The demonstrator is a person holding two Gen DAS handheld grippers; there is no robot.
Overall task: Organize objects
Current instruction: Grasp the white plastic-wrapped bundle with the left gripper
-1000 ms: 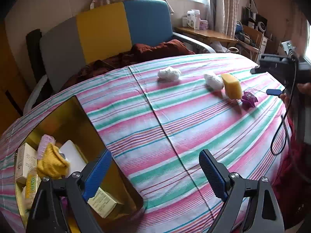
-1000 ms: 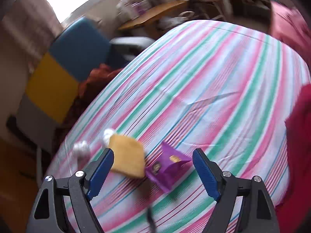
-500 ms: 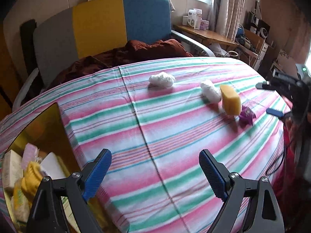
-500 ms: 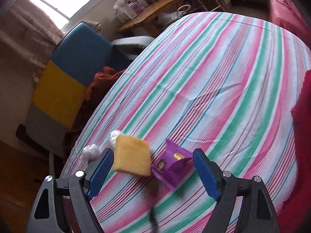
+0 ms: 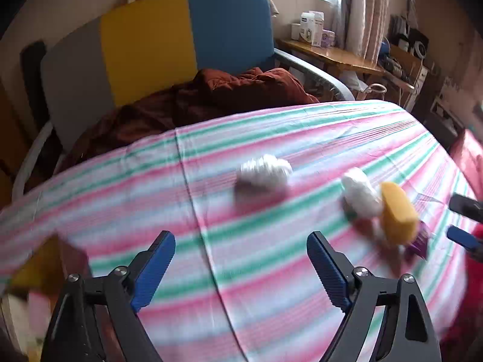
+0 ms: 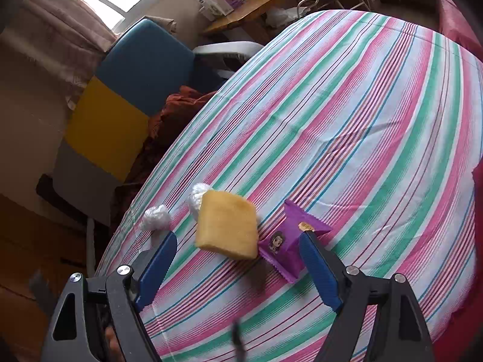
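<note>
Box: bottom-left corner of the left wrist view, a yellow open box (image 5: 42, 267) sits on the striped desk (image 5: 271, 138), cut off by the frame and badly smeared by blur.
Box contents: something pink and something pale show inside, nothing more can be made out.
Left gripper: here is the left gripper (image 5: 241, 268), blue fingers (image 5: 154, 271) spread but closing, only bare striped cloth between them.
Right gripper: over to the right gripper (image 6: 235, 267), fingers (image 6: 320, 274) spread wide and gripping nothing, hanging right over the sponge and the packet.
Yellow sponge: the yellow sponge (image 6: 226, 224) lies on the cloth, just ahead of the gap between the right fingers, touching the packet's left edge.
Purple packet: the purple packet (image 6: 286, 241) lies flat, partly covered by the tip of the right-hand finger; in the left view only a purple sliver (image 5: 419, 241) peeks from behind the sponge.
White wads: two crumpled white wads, one (image 6: 155, 217) apart on the left, the other (image 6: 197, 199) tucked behind the sponge and half hidden.
Blur: in the left view the near cloth and the wads (image 5: 265, 172) are streaked, edges unreadable.
Right edge of left view: the other gripper's dark tip and one blue pad poke in, the rest cut off.
Background: a chair with grey, yellow and blue panels (image 5: 169, 39) holds a rust-brown blanket (image 5: 229, 90) beyond the desk.
</note>
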